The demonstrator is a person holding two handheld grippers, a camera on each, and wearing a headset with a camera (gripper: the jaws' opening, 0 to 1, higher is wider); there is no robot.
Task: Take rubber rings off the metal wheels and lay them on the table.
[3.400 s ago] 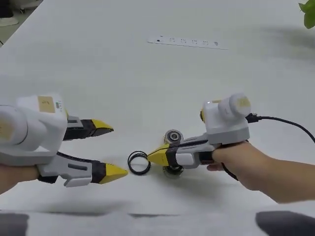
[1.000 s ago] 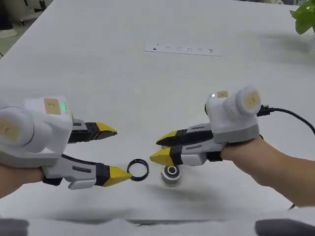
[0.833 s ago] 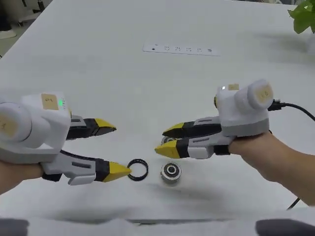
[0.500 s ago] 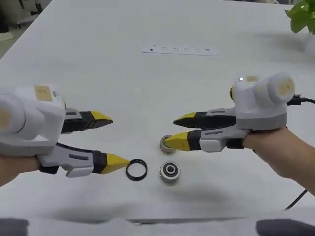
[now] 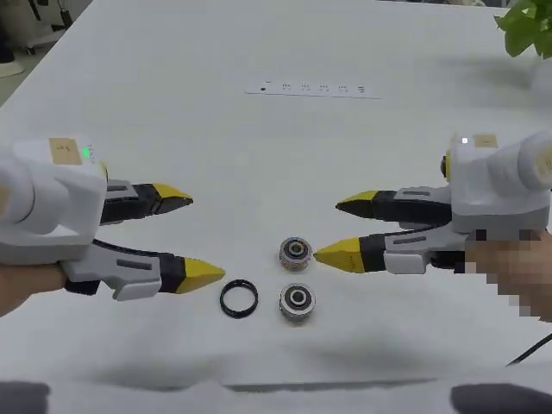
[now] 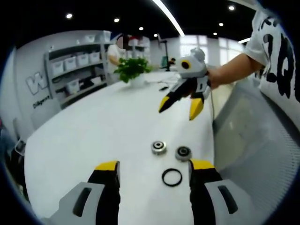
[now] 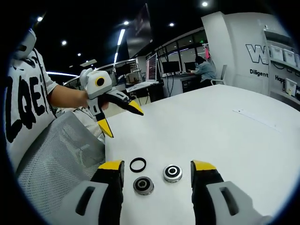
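Observation:
A black rubber ring (image 5: 239, 297) lies flat on the white table (image 5: 259, 155). Just right of it are two small metal wheels, one nearer me (image 5: 297, 301) and one farther (image 5: 296, 251). The nearer wheel (image 7: 143, 185) looks darker round its rim than the other (image 7: 172, 173). My left gripper (image 5: 191, 235) hovers open to the left of the ring, holding nothing. Open and bare too, my right gripper (image 5: 330, 229) hangs to the right of the wheels, its lower tip close to the farther wheel. In the left gripper view the ring (image 6: 172, 177) sits between my own tips (image 6: 154, 165).
A white power strip (image 5: 312, 88) lies across the far middle of the table. A green plant (image 5: 528, 21) stands at the far right corner. A black cable (image 5: 530, 349) trails from the right gripper. Shelves and a seated person show beyond the table.
The right gripper has opened and drawn back to the right, away from the wheels. The ring and both wheels stay on the table. The left gripper has barely moved.

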